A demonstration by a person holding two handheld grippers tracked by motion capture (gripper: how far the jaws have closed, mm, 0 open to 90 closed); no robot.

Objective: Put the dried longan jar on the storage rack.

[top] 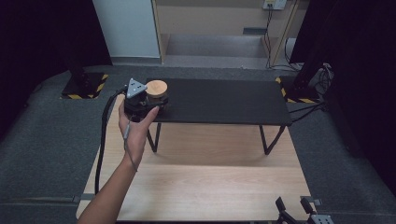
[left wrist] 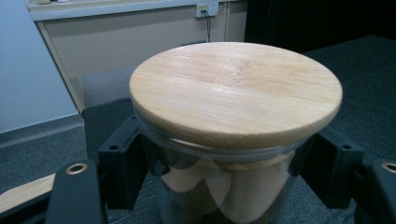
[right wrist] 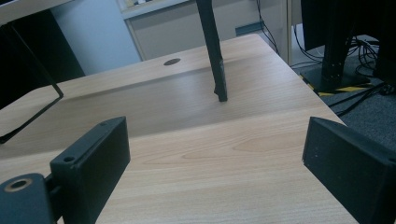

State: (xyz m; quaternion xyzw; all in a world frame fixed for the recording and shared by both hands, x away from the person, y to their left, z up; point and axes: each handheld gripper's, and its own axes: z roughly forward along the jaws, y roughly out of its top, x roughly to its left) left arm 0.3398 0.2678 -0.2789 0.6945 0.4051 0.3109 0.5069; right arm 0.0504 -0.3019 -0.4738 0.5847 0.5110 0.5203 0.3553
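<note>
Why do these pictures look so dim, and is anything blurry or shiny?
High view: dark surroundings, the black shelf shadowing the wooden table. Left gripper view: glass jar reflective, wooden lid with pale sheen, background soft. Right gripper view: evenly lit, near jaws slightly soft.

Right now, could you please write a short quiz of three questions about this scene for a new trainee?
1. True or false: the left gripper is closed around the glass jar.
2. What covers the jar? A) a metal cap B) a round wooden lid C) nothing
3. On what does the jar stand, as the high view shows?

Key:
1. True; its jaws press on both sides of the jar.
2. B.
3. On the black raised shelf, at its left end, above the light wooden table. The right gripper is open above that table.
</note>
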